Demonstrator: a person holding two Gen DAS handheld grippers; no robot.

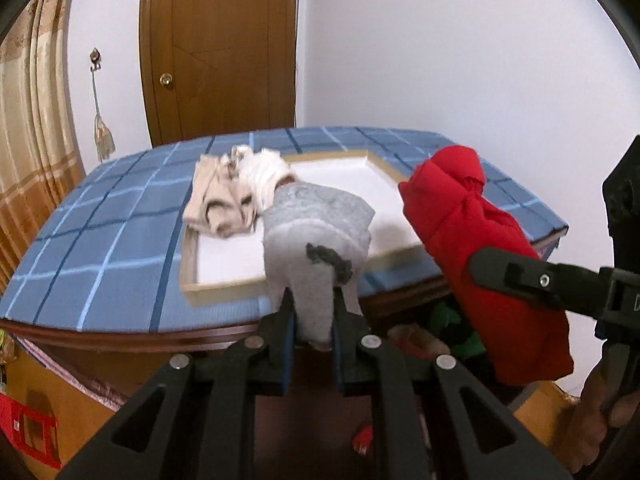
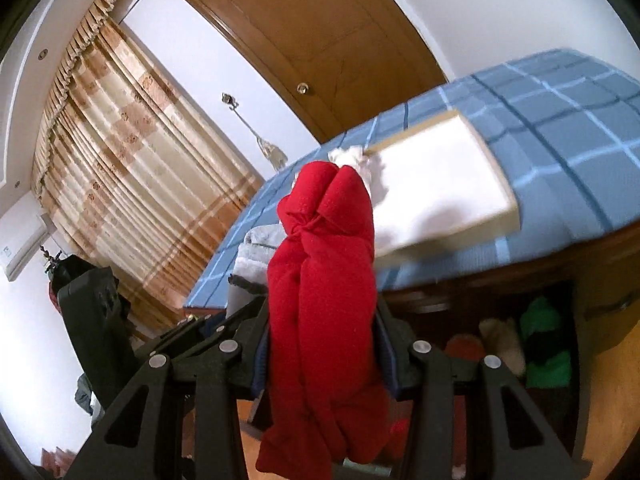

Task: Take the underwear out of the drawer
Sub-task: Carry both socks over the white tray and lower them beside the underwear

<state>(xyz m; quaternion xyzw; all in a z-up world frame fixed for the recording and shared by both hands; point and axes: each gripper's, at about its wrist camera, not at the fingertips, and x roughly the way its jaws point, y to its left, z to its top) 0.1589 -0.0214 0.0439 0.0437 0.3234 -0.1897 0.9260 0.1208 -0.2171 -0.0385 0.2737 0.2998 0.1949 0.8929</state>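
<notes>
1. Left claw (image 1: pixel 313 312): clenched on a grey rolled garment (image 1: pixel 320 236), which stands up from between the two pads; a dark grey tag or band hangs at the garment's right side.
2. Right claw (image 2: pixel 322 344): gripping a red rolled garment (image 2: pixel 326 280), its pads pressed on both flanks of the bundle. The bundle rises above the fingers and hangs below them. In the left wrist view the same red bundle (image 1: pixel 476 256) sits to the right of the left claw, with one black finger of the right claw across it.
3. Surface (image 1: pixel 104 224): covered with a blue checked cloth, lying beyond and below both claws.
4. Tray (image 1: pixel 208 292): shallow, pale rim, white floor; rests on the checked cloth directly beyond the left claw.
5. Pile of beige and white garments (image 1: pixel 232 196): lies over the tray's far left corner, past the grey garment.
6. Open drawer (image 2: pixel 592 360): below the surface edge, lower right of the right claw; holds a green item (image 2: pixel 546 344), a cream item (image 2: pixel 502 344) and red items.
7. Background: wooden door (image 1: pixel 224 52), striped curtain (image 1: pixel 36 152), white wall.
8. A person's hand (image 1: pixel 600 420) shows at the lower right of the left wrist view.
</notes>
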